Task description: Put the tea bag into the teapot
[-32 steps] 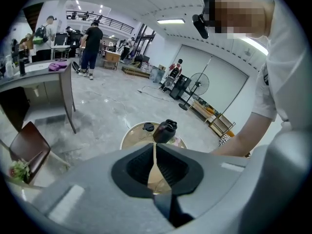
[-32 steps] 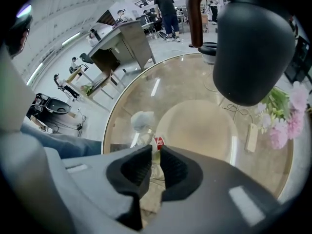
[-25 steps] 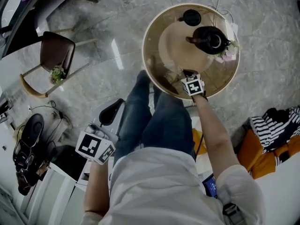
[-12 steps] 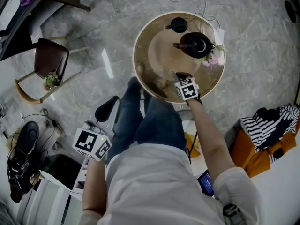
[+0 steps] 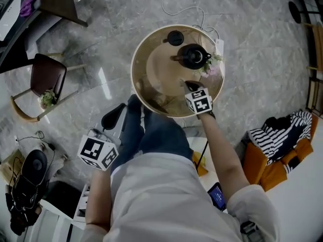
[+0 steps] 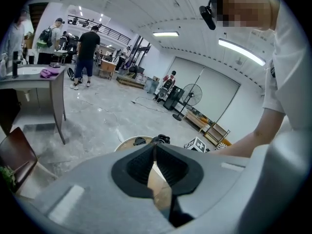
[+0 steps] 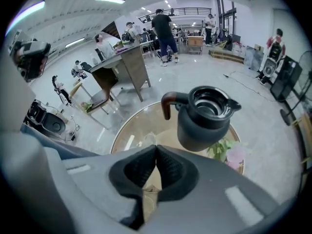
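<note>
On the round glass table (image 5: pixel 139 92) stands a black teapot (image 5: pixel 193 56) with its mouth uncovered; its lid (image 5: pixel 175 37) lies apart, farther back. My right gripper (image 5: pixel 187 83) hovers over the table just in front of the teapot. In the right gripper view the teapot (image 7: pixel 204 116) stands close ahead. The right gripper (image 7: pixel 156 147) is shut, and a tan bit that looks like the tea bag (image 7: pixel 145 195) shows in the gap behind the pads. My left gripper (image 5: pixel 115 116) hangs low by the person's left knee. In its own view the left gripper (image 6: pixel 154 147) is shut and holds nothing.
A small plant with a pink bloom (image 5: pixel 212 64) sits right of the teapot, at the table's edge. A dark chair (image 5: pixel 43 79) stands to the left on the marble floor. Striped and orange fabric (image 5: pixel 282 135) lies at the right. People stand far off in the hall.
My right gripper has closed in on the teapot from the near left. The head view has shifted, so the table sits lower and further left. The left gripper hardly moved.
</note>
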The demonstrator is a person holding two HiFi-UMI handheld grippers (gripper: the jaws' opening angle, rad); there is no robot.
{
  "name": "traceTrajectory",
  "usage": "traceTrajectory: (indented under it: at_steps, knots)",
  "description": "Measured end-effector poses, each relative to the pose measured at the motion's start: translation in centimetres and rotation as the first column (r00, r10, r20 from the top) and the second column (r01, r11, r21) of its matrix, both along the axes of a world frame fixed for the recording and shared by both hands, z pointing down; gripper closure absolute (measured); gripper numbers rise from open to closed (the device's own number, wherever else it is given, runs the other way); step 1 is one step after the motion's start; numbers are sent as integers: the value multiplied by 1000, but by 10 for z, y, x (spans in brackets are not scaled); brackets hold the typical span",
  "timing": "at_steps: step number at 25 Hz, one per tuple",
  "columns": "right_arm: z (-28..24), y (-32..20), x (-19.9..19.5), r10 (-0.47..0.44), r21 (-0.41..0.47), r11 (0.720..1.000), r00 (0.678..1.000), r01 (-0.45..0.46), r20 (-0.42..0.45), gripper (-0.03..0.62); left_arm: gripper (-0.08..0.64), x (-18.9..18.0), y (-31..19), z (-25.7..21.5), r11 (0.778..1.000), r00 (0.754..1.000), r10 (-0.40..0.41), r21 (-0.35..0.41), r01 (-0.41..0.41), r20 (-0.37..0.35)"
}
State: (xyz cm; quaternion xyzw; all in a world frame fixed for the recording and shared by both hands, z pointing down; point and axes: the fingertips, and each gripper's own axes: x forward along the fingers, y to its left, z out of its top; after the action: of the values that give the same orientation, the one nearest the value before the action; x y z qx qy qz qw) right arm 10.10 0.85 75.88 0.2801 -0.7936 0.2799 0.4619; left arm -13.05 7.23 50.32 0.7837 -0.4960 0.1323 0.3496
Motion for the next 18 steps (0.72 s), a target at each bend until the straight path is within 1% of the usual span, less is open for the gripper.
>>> traceTrajectory:
  at_steps: [6,11,14,18]
  knots:
    - [-47,-38,14,41,82,996,999,-42,11,589,549,4,-2,-16,1000,1000,11,24,-11,-9]
    - [-77,-73,27,56,142,988,998,-59,22,589,549,12,0,-22,999,1000,9,33,-9,-11]
    - [-87,-93,32,68,164,984,997,-71,25,589,549,13,0,-25,999,1000,-2,40,2,-15]
    - [-86,-112,35,67,172,983,998,-69,17,589,549,12,4,-25,999,1000,-6,38,6,-18]
